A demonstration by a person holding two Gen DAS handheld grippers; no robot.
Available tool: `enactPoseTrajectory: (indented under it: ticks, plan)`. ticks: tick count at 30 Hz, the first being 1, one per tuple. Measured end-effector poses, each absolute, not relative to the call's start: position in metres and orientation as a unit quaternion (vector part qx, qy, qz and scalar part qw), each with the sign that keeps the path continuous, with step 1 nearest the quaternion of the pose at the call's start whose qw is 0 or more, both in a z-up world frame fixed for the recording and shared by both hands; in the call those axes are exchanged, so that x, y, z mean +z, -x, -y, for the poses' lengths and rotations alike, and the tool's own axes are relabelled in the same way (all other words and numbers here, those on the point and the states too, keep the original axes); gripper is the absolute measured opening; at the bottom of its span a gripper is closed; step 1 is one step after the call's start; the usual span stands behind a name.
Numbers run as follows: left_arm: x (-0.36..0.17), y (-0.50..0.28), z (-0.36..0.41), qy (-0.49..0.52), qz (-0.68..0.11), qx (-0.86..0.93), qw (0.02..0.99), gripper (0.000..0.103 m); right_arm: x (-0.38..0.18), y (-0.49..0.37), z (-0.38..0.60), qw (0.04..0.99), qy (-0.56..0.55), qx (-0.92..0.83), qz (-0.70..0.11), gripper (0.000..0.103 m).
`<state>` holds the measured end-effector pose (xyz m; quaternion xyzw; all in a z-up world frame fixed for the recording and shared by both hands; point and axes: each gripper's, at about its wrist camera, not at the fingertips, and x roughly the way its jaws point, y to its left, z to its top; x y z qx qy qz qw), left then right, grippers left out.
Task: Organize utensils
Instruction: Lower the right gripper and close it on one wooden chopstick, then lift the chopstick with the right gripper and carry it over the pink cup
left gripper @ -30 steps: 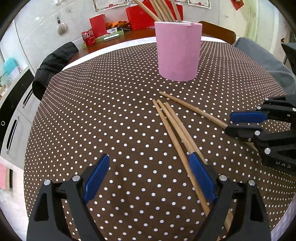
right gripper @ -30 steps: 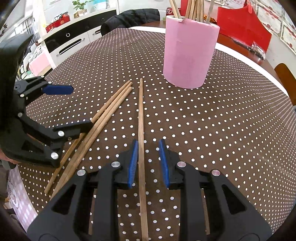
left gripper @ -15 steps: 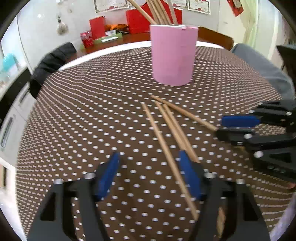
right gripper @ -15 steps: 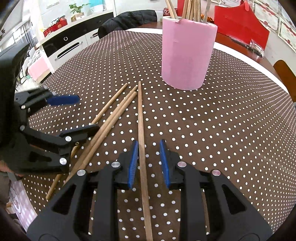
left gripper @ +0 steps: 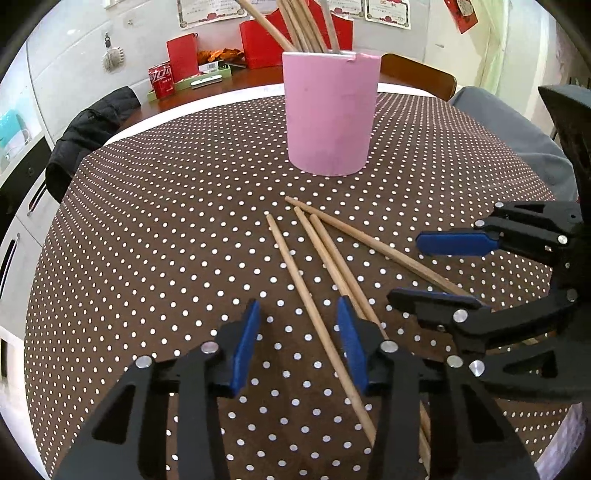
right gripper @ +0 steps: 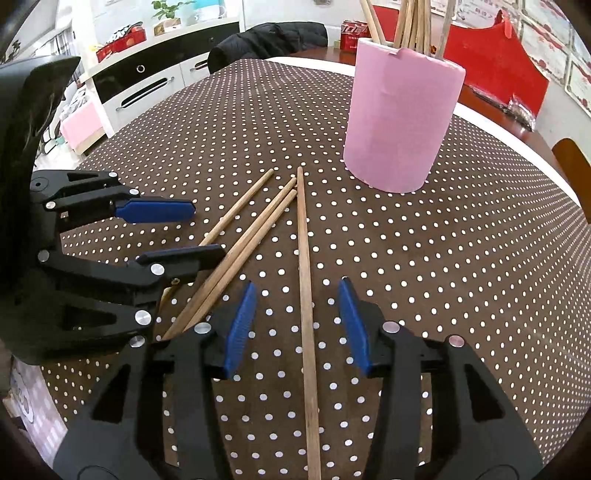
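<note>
Four loose wooden chopsticks lay on the brown dotted tablecloth (left gripper: 147, 236) at the centre of both views, below the pink holder (left gripper: 330, 114), which stood upright in the upper middle with more chopsticks (left gripper: 295, 26) leaning out of its top.

In the left wrist view, the left gripper (left gripper: 300, 341) sat low at the bottom centre, its blue-padded fingers (left gripper: 245, 345) apart on either side of the leftmost chopstick (left gripper: 314, 317), clamping nothing. A touching pair of chopsticks (left gripper: 325, 254) ran under its right finger. The right gripper (left gripper: 443, 271) came in from the right edge, crowding that side.

In the right wrist view, the right gripper's jaws also stood apart, straddling the single chopstick (right gripper: 304, 280) that ran up the middle of the frame, with clear gaps on both sides. The left gripper filled the left edge of this view, just beside the right one.

Around the table: a black jacket (left gripper: 92, 136) draped at upper left, a red can (left gripper: 161, 79) beside a green tray (left gripper: 192, 79) behind it, red folders (right gripper: 495, 59) at upper right, and a grey cushion (left gripper: 517, 140) at the right.
</note>
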<state>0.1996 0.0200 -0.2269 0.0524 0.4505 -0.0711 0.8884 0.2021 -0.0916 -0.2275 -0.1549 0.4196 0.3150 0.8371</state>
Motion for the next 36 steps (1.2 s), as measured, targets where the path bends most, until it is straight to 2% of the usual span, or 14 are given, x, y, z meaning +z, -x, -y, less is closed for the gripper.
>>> enactPoseTrajectory:
  ticks: [6, 11, 13, 14, 16, 23, 36]
  plan:
    - [-0.227, -0.201, -0.02, -0.052, -0.447, -0.067, 0.89, 0.043, -0.228, -0.201, 0.091, 0.839, 0.158, 0.314, -0.415, 0.044]
    - [-0.227, -0.201, -0.021, -0.054, -0.444, -0.069, 0.892, 0.041, -0.228, -0.203, 0.094, 0.844, 0.159, 0.304, -0.412, 0.029]
    - [-0.227, -0.199, -0.019, -0.054, -0.443, -0.078, 0.892, 0.031, -0.227, -0.204, 0.095, 0.845, 0.16, 0.302, -0.412, 0.017]
    - [-0.227, -0.198, -0.017, -0.057, -0.441, -0.079, 0.892, 0.02, -0.227, -0.204, 0.095, 0.845, 0.16, 0.301, -0.412, 0.015]
    - [-0.227, -0.196, -0.014, -0.061, -0.441, -0.082, 0.892, 0.01, -0.227, -0.205, 0.095, 0.845, 0.159, 0.3, -0.413, 0.009]
    - [-0.226, -0.198, -0.025, -0.023, -0.444, -0.088, 0.892, 0.005, -0.226, -0.206, 0.1, 0.845, 0.141, 0.305, -0.417, 0.006]
    - [-0.211, -0.192, -0.046, 0.022, -0.415, -0.085, 0.906, 0.005, -0.199, -0.211, 0.127, 0.851, 0.04, 0.344, -0.394, 0.006]
